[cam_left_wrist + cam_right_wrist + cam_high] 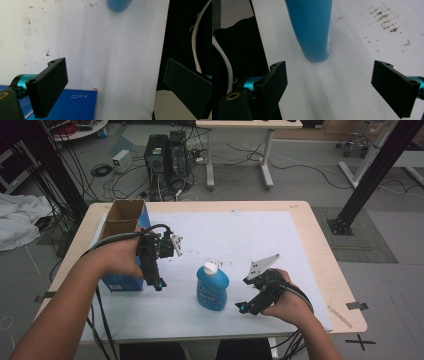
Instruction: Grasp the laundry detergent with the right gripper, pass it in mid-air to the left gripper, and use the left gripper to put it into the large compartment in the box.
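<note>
On the bench's white sheet (260, 240) a blue bottle (212, 287) stands upright, centre. Right gripper (243, 308) at its 3 o'clock, fingers wide apart, empty; left gripper (159, 285) at 9 o'clock, beside a blue box (122, 280), likewise spread, empty.

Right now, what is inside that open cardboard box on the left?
The cardboard box stands open at the top, showing its brown inner walls. Its bottom is hidden from this angle, so I cannot tell its contents.

In the left gripper view the blue bottle (119, 5) was cut off by the top edge, and print on the blue box (75, 105) was too small to read. In the right gripper view the bottle's label (329, 37) was blurred, its cap out of frame.
</note>
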Tool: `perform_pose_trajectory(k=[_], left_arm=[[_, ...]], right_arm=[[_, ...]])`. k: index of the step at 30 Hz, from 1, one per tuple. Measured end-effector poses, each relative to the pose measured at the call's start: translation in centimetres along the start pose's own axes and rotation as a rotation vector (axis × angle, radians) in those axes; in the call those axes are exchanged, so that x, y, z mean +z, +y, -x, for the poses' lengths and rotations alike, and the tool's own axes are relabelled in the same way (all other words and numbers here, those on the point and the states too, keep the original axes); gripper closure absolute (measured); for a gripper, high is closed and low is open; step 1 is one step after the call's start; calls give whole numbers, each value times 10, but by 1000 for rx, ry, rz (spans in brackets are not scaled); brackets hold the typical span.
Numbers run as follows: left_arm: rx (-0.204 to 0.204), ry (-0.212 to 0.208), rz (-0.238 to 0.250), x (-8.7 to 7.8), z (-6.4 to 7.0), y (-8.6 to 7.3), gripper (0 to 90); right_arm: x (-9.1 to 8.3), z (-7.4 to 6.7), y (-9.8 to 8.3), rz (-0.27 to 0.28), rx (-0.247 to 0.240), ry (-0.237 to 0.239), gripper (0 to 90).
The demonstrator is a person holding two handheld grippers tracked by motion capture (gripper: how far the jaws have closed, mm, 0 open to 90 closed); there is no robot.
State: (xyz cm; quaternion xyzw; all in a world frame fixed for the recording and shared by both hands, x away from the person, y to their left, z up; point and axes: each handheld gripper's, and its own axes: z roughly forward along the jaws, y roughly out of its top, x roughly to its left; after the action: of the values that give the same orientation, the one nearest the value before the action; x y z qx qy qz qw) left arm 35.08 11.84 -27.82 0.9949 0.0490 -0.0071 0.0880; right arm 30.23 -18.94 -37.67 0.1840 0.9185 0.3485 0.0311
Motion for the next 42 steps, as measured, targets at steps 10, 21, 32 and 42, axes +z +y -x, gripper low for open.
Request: perform_pose_trajectory(k=[10,21,32,42], left_arm=[[8,0,-1,0,2,4,55],[2,2,-1,0,3,1,55],[7,7,3,0,5,2,55],[8,6,3,0,6,0,55]], right_arm=[[18,-3,0,35,6,2,127],[34,-7,6,68,4,3,127],[47,-13,12,106,7,-15,127],[57,-16,15,151,4,-22,127]])
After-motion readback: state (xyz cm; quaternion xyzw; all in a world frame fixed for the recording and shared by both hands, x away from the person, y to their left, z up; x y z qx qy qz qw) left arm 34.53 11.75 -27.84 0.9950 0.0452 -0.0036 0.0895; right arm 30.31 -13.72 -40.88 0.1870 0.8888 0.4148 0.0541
